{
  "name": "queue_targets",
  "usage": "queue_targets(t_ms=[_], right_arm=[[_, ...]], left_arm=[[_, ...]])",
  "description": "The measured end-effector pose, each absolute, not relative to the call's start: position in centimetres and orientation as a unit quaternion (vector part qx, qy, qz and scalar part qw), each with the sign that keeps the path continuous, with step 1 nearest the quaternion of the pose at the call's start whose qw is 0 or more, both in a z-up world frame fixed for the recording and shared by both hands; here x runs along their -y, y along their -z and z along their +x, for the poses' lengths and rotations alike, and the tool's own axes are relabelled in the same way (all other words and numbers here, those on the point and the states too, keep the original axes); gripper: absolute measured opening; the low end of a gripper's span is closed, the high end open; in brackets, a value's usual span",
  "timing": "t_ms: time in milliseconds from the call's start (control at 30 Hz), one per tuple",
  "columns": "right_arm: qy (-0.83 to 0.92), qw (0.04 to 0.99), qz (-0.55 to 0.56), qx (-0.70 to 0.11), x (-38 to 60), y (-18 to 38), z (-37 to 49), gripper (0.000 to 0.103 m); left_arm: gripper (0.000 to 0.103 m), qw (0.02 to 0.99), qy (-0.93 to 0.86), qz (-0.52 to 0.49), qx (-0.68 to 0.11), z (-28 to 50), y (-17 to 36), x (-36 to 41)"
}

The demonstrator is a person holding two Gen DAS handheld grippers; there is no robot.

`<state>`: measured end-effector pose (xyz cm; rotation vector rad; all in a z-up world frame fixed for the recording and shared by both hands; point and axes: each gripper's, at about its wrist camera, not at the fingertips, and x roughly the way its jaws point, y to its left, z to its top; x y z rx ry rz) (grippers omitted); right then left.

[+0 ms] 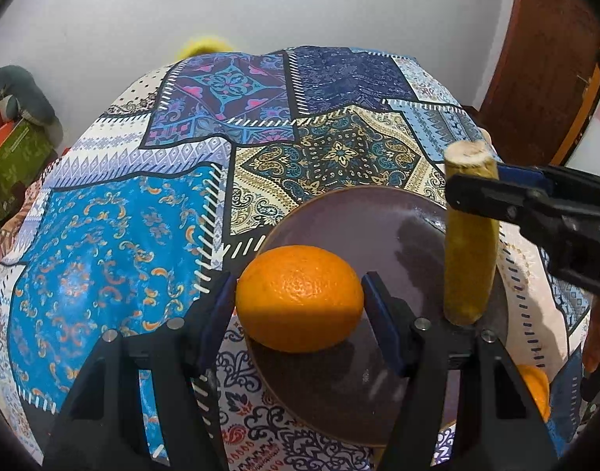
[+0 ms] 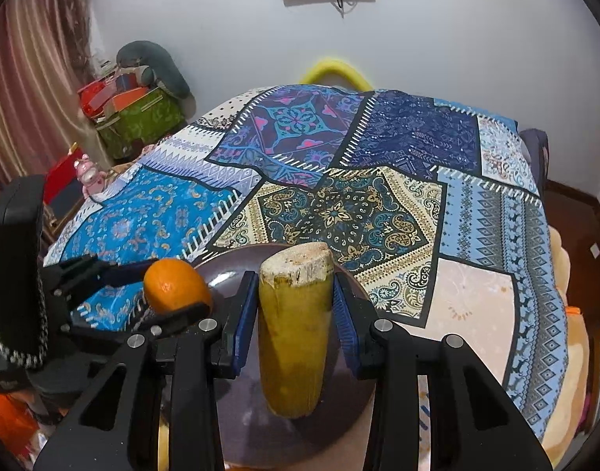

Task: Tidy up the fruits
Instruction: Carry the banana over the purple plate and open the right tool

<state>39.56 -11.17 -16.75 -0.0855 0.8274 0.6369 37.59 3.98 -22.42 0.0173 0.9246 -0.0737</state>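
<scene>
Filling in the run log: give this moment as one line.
left tongs: gripping orange over plate | right tongs: gripping banana upright over plate | second orange: beside plate

The orange (image 1: 300, 298) is bright, even orange with a pebbled sheen. The cut yellow fruit (image 2: 294, 337) at 3 o'clock of it is mustard yellow with brown flecks and a pale beige cut end. The plate (image 1: 339, 212) is dull purple-brown. The tablecloth (image 1: 115, 235) is patchwork: bright blue with orange scrolls at 9 o'clock, cream-and-teal paisley at 12, navy and magenta-turquoise beyond. The left gripper (image 1: 300, 306) and right gripper (image 2: 296, 314) are black with blue pads.
</scene>
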Motion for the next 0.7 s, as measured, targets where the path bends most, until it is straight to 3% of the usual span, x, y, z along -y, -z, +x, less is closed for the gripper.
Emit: queue_targets(t_ms=[433, 633, 700], right_arm=[[-0.284, 0.874, -0.037, -0.392, 11.6, 17.3, 39.9, 0.038], [-0.283, 0.871, -0.035, -0.401, 12.5, 17.2, 39.5, 0.038], [-0.283, 0.872, -0.043, -0.397, 12.6, 16.9, 39.0, 0.038]], left_arm=[[0.066, 0.893, 0.029, 0.011, -0.448, 38.1, 22.5, -3.9], [0.08, 0.906, 0.026, 0.009, -0.423, 37.1, 20.8, -4.0], [0.08, 0.908, 0.022, 0.01, -0.417, 36.8, 20.0, -4.0]])
